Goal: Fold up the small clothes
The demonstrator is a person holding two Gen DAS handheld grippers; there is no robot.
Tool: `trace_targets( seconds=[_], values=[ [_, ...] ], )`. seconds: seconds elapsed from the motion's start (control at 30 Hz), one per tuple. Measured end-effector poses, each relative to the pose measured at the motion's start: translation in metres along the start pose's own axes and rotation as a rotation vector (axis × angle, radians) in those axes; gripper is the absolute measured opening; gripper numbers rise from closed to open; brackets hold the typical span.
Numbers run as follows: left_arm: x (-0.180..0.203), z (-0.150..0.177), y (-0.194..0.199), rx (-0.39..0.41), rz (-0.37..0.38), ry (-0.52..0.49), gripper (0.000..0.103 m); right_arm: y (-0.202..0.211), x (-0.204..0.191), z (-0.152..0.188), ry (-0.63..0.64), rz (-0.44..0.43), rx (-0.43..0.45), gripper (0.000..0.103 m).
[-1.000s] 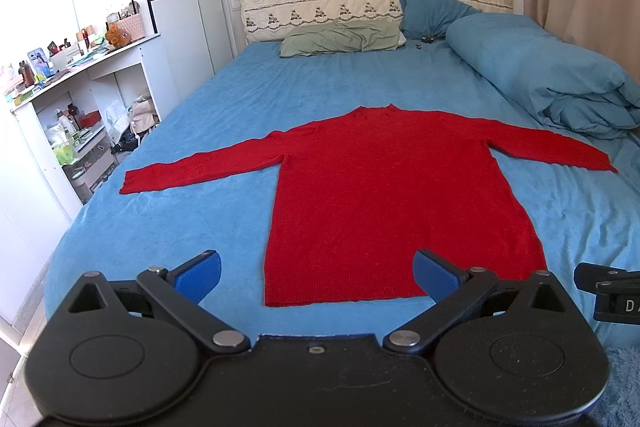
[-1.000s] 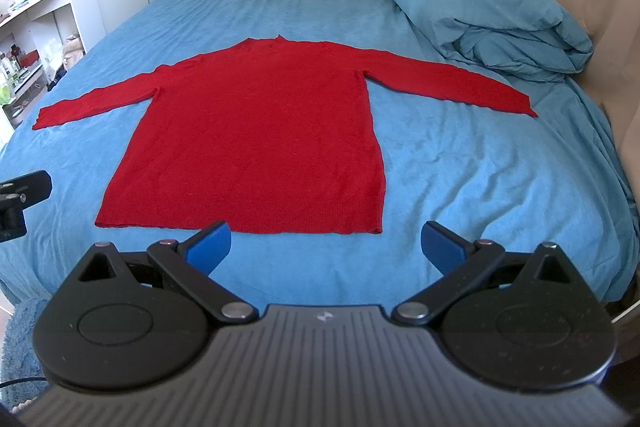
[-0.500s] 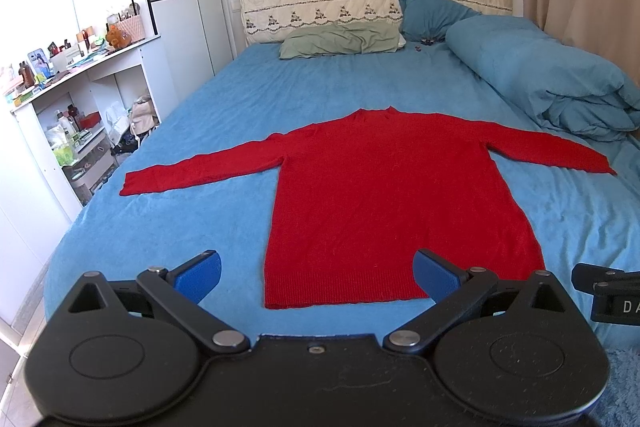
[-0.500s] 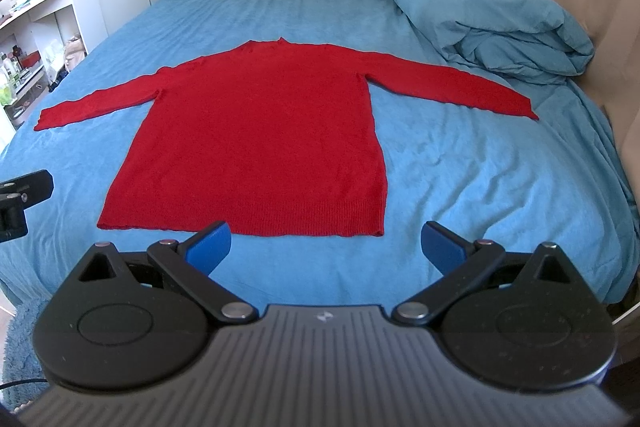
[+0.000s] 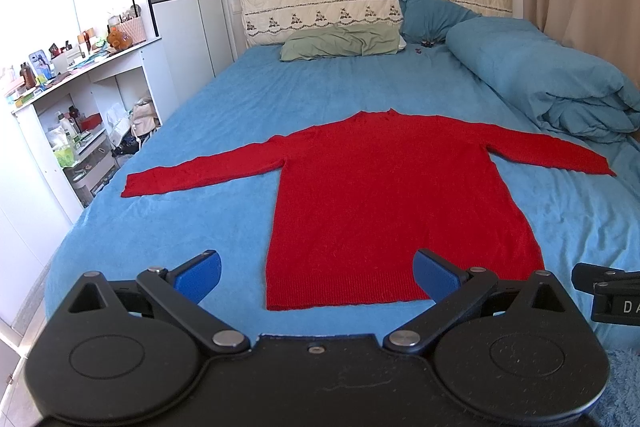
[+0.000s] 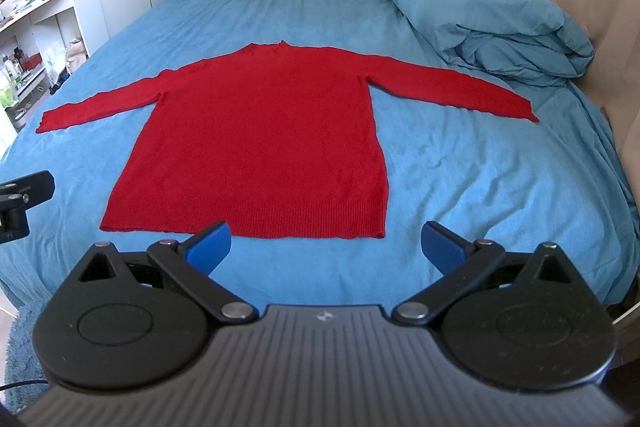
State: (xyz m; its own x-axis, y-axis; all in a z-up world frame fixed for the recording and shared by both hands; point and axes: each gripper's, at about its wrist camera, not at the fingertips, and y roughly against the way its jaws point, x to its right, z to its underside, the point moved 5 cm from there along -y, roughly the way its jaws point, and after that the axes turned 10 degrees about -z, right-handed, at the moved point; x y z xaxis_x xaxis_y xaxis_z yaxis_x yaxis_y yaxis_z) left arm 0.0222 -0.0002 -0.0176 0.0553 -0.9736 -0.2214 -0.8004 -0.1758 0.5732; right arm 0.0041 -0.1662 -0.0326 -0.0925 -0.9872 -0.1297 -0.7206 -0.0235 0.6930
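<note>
Left tool (image 5: 316, 273) spread wide, right tool (image 6: 326, 247) likewise, both empty

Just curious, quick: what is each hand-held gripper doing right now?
Left hand-held gripper: open, holding nothing.
Right hand-held gripper: open, holding nothing.

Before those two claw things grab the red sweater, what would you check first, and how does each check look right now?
1. Red sweater lies flat on the bed, both sleeves spread out: ok.
2. Left gripper open and holding nothing: ok.
3. Right gripper open and holding nothing: ok.
4. Hem nearest both grippers and uncovered: ok.
5. Folded duvet clear of the right sleeve: the cuff ends close to it, apparently without touching: ok.
6. Nothing lying on the sweater: ok.
</note>
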Motion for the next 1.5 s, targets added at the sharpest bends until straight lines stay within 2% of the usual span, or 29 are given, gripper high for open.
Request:
trace_targets(
  seconds=[0.27, 0.47, 0.67, 0.93, 1.03, 1.17, 1.23, 1.37, 1.5],
  values=[
    [0.001, -0.012, 0.001, 0.006, 0.018, 0.004, 0.103, 0.003, 0.009, -0.007, -0.028, 0.006, 0.014, 0.103],
    [0.025, -0.059, -0.026, 0.035, 0.044, 0.003, 0.103, -0.01, 0.051, -0.038, -0.102, 0.059, 0.047, 0.103],
    [0.074, -0.118, -0.093, 0.055, 0.088, -0.011, 0.103, -0.061, 0.122, -0.081, -0.208, 0.147, 0.086, 0.103],
    [0.155, -0.182, -0.202, 0.064, 0.126, -0.044, 0.103, -0.167, 0.226, -0.136, -0.352, 0.268, 0.119, 0.103],
    [0.186, -0.198, -0.237, 0.04, 0.128, -0.068, 0.103, -0.203, 0.26, -0.15, -0.392, 0.297, 0.138, 0.103],
    [0.228, -0.21, -0.287, -0.049, 0.16, -0.102, 0.103, -0.245, 0.306, -0.162, -0.467, 0.322, 0.173, 0.103],
    [0.249, -0.209, -0.311, -0.096, 0.178, -0.11, 0.103, -0.261, 0.329, -0.164, -0.505, 0.355, 0.209, 0.103],
    [0.28, -0.199, -0.361, -0.2, 0.194, -0.111, 0.103, -0.296, 0.369, -0.157, -0.567, 0.386, 0.203, 0.103],
    [0.3, -0.187, -0.406, -0.255, 0.168, -0.1, 0.103, -0.326, 0.402, -0.15, -0.628, 0.394, 0.193, 0.103]
  ],
)
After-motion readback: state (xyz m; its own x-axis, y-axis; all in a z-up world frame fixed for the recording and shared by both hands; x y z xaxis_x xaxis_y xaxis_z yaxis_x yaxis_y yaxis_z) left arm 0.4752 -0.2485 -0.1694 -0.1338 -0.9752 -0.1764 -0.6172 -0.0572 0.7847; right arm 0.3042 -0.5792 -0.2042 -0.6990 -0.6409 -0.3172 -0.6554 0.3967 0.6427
